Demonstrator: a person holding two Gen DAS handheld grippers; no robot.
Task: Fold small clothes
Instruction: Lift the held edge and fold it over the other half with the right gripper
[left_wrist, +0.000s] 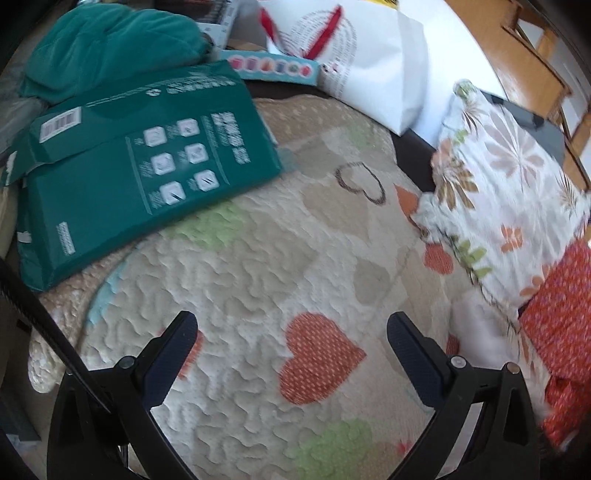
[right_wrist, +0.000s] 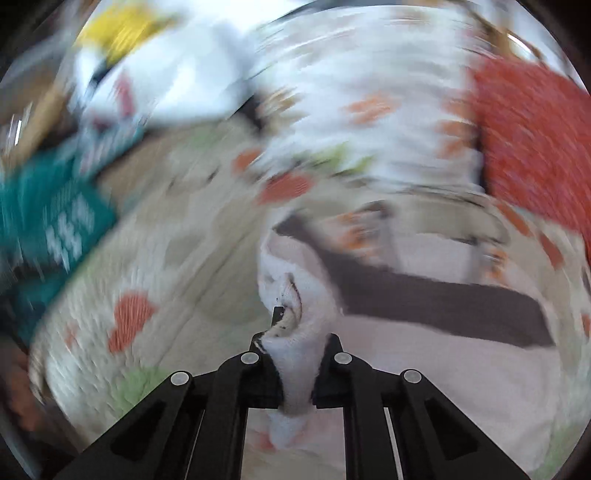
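My right jaws (right_wrist: 295, 363) pinched tight on one white garment (right_wrist: 291, 295), long axis running away from me. My left jaws (left_wrist: 291, 354) wide apart, holding nothing, above quilt (left_wrist: 258, 258). One teal box (left_wrist: 129, 166) far left.

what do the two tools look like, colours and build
Both are black plastic with angular, ribbed linkage arms and round silver pivot pins. The left tool has dark navy textured pads on its fingers. A black strap or cable crosses its left side. No sleeves or hands show.

green box (left_wrist: 147, 162) w/ barcode, text unreadable
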